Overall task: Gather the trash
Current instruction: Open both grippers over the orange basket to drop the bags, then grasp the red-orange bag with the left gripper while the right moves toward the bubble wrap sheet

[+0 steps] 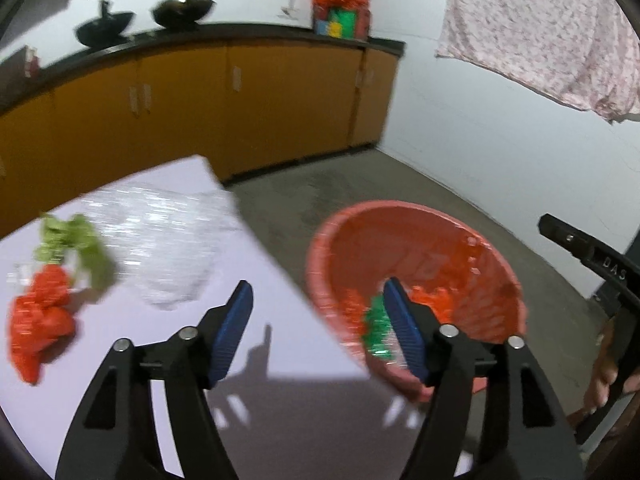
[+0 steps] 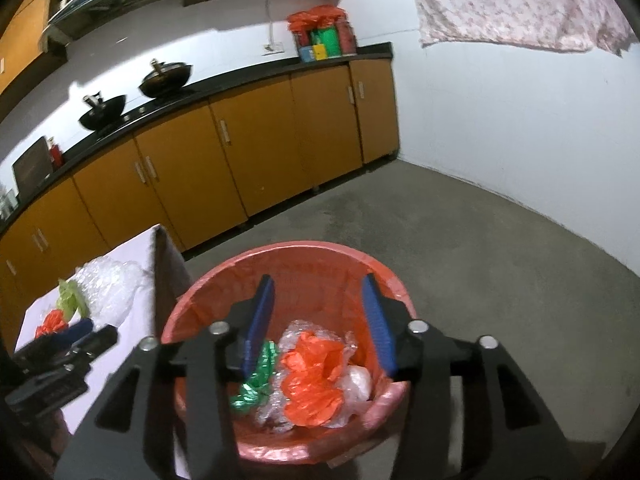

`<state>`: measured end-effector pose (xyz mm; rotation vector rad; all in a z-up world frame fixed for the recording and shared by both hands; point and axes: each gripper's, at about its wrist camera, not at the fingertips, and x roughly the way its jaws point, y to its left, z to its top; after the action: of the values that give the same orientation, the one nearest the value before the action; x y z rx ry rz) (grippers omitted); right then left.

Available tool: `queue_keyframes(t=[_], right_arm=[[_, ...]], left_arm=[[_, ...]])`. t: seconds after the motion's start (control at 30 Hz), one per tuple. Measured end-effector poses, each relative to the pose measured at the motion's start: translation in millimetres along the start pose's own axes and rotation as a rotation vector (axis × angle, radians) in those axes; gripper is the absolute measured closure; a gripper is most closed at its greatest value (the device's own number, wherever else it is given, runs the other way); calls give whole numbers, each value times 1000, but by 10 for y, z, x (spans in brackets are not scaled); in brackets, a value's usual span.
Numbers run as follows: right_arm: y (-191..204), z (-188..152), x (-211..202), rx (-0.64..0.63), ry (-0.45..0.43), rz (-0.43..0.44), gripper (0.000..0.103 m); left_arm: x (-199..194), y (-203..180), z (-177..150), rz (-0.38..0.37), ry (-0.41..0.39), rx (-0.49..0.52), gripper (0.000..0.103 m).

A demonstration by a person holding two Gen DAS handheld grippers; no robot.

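A red-lined trash bin [image 2: 384, 276] stands on the floor beside a white table [image 1: 240, 320]. Inside it lie an orange plastic bag [image 2: 312, 384], a green foil wrapper [image 2: 256, 380] and clear plastic [image 2: 356, 384]. My right gripper [image 2: 318, 322] is open and empty above the bin. My left gripper [image 1: 318, 332] is open and empty over the table's right edge, with the bin [image 1: 400, 220] just to its right. On the table lie an orange bag [image 1: 40, 320], a light green bag [image 1: 76, 244] and clear bubble wrap [image 1: 168, 240].
Orange cabinets [image 2: 240, 152] with a black countertop run along the back wall, with two woks [image 2: 164, 76] and a bag of packages [image 2: 324, 36] on top. A patterned cloth [image 2: 520, 4] hangs at the right. Grey concrete floor [image 2: 480, 248] surrounds the bin.
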<state>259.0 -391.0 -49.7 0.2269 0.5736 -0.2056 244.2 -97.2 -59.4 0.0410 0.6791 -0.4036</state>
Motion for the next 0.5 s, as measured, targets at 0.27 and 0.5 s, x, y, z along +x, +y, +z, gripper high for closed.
queue_keyframes(t=[0.27,0.5], right_arm=[[580,-73,-71,-105,-35,49,21],[1185,-228,-63,-169,5,160,5]], left_arm=[[-509,725,-230,248,-86,-21,14],[-665,1462,-417,496,-71,-55,11]])
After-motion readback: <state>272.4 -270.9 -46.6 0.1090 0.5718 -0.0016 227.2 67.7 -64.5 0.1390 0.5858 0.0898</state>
